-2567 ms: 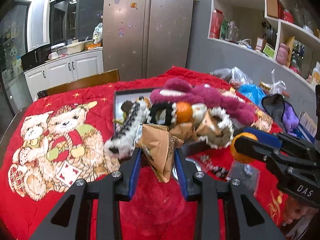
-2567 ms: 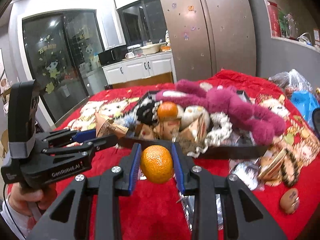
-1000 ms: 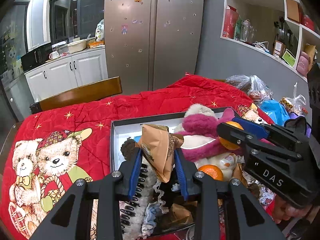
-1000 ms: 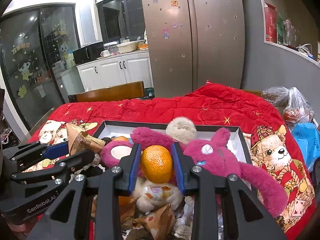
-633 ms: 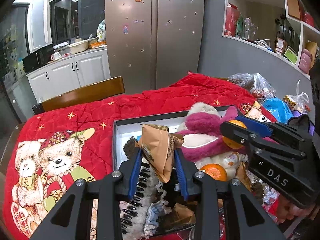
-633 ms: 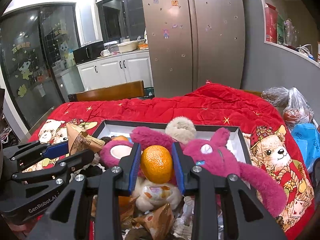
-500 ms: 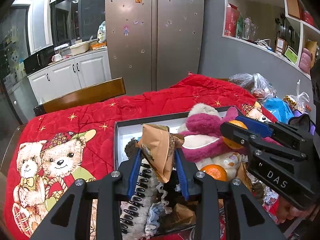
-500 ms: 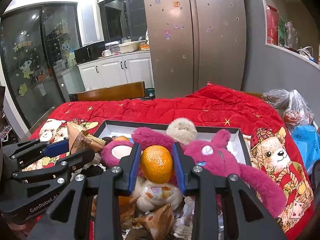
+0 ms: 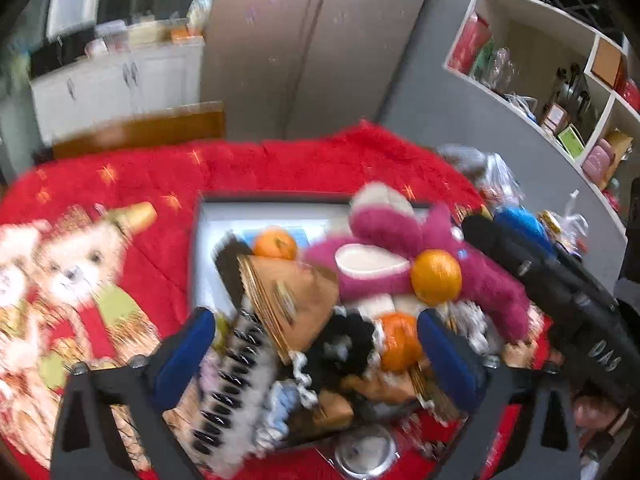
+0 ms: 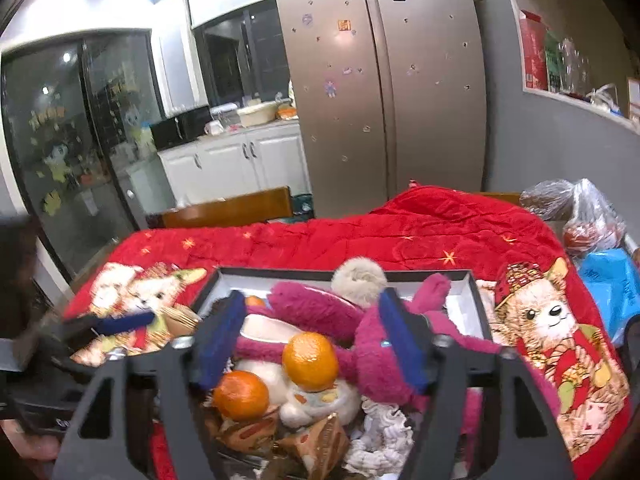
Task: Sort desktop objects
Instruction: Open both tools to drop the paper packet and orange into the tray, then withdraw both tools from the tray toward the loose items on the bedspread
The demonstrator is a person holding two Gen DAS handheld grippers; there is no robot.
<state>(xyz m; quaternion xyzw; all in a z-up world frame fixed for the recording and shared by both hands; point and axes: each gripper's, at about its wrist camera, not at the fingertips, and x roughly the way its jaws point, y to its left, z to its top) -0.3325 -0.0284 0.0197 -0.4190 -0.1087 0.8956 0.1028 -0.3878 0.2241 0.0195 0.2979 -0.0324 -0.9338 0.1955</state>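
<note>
A dark-rimmed box (image 10: 472, 300) on the red blanket is piled with objects. My left gripper (image 9: 316, 344) is open above it; the brown paper snack packet (image 9: 288, 296) lies loose on the pile between its blue pads. My right gripper (image 10: 312, 344) is open; the orange (image 10: 310, 361) rests on the magenta plush toy (image 10: 384, 356), free of the pads. The same orange (image 9: 436, 277) shows in the left wrist view against the plush (image 9: 384, 236). Two more oranges (image 9: 276, 245) (image 9: 398, 342) lie in the box. The right gripper's body (image 9: 568, 300) reaches in from the right.
The red teddy-bear blanket (image 10: 420, 236) covers the table. Plastic bags (image 10: 576, 212) and a blue bag (image 10: 608, 280) lie at the right edge. A wooden chair back (image 10: 228, 208) stands behind the table. A round metal item (image 9: 366, 454) lies in front of the box.
Both grippers have opened. The snack packet dropped from the left gripper onto the pile. The orange dropped from the right gripper onto the plush toy. The left view is motion-blurred.
</note>
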